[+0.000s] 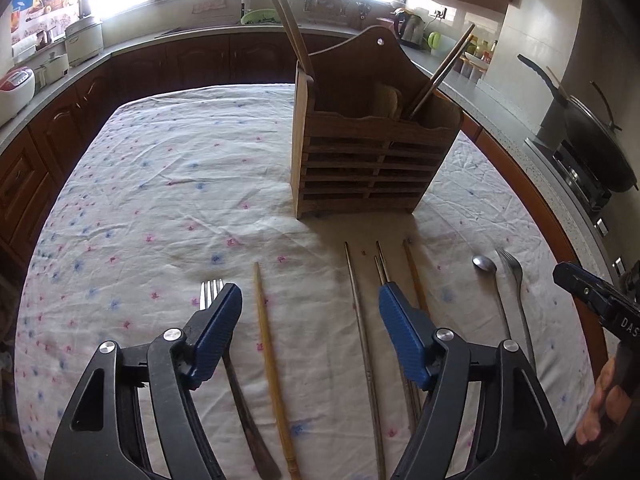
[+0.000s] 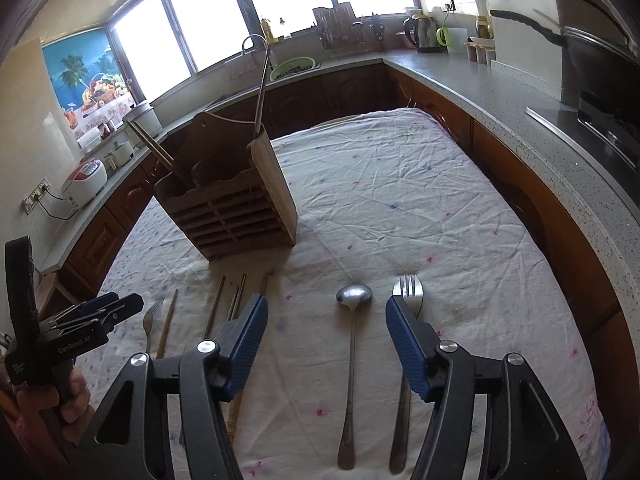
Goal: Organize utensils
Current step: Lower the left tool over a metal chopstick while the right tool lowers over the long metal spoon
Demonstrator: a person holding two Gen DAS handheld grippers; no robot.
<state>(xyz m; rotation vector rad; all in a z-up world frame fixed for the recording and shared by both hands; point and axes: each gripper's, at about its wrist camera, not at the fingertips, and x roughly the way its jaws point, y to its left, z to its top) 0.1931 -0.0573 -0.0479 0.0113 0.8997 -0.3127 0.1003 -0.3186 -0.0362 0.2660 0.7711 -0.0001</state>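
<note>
A wooden utensil holder (image 1: 372, 160) stands mid-table, also in the right wrist view (image 2: 232, 204), with chopsticks sticking out of it. My left gripper (image 1: 310, 306) is open and empty above a wooden chopstick (image 1: 272, 364) and a metal chopstick (image 1: 362, 332), with a fork (image 1: 210, 292) under its left finger. My right gripper (image 2: 326, 314) is open and empty above a metal spoon (image 2: 352, 340); a second fork (image 2: 408, 288) lies under its right finger. More chopsticks (image 2: 234, 300) lie left of it.
The table wears a white flowered cloth (image 1: 160, 184). Counters ring it: rice cookers (image 2: 86, 180) at left, a sink (image 2: 292, 68) at back, a kettle (image 2: 424, 34) and a wok on the stove (image 1: 596, 140) at right.
</note>
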